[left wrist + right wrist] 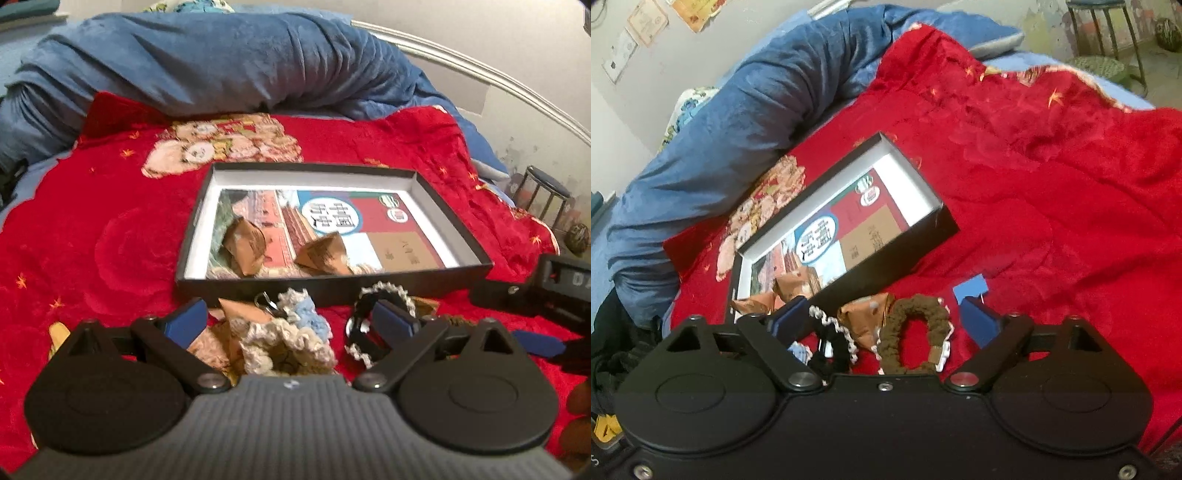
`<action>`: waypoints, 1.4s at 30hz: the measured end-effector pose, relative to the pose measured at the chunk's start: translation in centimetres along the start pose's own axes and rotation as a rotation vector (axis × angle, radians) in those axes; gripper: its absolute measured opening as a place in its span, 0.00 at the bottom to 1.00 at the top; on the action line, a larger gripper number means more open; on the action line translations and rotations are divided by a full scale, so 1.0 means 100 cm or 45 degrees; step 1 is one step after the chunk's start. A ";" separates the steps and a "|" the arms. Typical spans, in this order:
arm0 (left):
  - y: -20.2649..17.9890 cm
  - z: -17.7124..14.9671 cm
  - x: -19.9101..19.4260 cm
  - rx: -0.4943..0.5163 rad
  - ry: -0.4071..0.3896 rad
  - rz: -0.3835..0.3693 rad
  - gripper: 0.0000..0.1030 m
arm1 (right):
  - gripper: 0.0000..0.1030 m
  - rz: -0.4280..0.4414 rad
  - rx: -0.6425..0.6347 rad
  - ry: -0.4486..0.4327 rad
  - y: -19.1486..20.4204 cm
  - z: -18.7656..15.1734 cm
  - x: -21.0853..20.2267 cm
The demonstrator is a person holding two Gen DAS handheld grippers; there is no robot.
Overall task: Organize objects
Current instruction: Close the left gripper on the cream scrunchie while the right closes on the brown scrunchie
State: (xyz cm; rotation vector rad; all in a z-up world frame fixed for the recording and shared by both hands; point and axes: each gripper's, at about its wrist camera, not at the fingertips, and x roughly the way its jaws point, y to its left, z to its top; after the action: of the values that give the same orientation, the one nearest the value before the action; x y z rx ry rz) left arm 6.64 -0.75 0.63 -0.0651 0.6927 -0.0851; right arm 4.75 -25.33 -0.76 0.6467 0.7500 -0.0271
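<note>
Box (pixel 334 284) sits ahead of the left gripper (pixel 288 321) in the left wrist view, a shallow black tray with white inner walls lying flat on the red blanket (pixel 110 221). Its long axis runs left to right across the picture. A printed sheet (pixel 369 210) covers its floor, and two brown paper packets (pixel 245 243) lie on that sheet toward the near wall, apart from each other. The left gripper's jaws stand wide apart, holding nothing. Between them, just in front of the box, lie a third brown packet (pixel 243 314), a cream and pale blue crocheted piece (pixel 295 332) and a black scrunchie with white trim (pixel 369 332). The right gripper shows at the right edge. A blue quilt (pixel 221 62) is heaped beyond the blanket.

From the right wrist, the box (pixel 905 254) lies slantwise, its long axis running from lower left to upper right, the far end pointing up and right. The right gripper (pixel 882 314) is spread wide and empty. Between its blue fingers (pixel 979 317) lie the black scrunchie (pixel 834 339), a brown packet (pixel 864 314) and a brown fuzzy scrunchie (pixel 916 336), all on the blanket just outside the box's near wall. The brown scrunchie lies flat, its oval stretched toward the box.
</note>
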 end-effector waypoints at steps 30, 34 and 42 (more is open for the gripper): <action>-0.004 -0.029 0.028 0.081 0.256 0.111 0.26 | 0.52 -0.208 -0.107 0.080 0.006 -0.014 0.028; -0.005 -0.030 0.028 0.079 0.251 0.117 0.25 | 0.53 -0.246 -0.130 0.106 0.008 -0.016 0.034; -0.012 -0.031 0.024 0.107 0.237 0.158 0.24 | 0.41 -0.319 -0.190 0.136 0.015 -0.017 0.046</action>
State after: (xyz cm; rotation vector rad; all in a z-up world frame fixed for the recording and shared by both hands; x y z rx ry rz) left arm 6.48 -2.31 -3.17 0.0670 0.8770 -0.0010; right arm 7.44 -22.28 -3.86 0.4117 0.9239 -0.1664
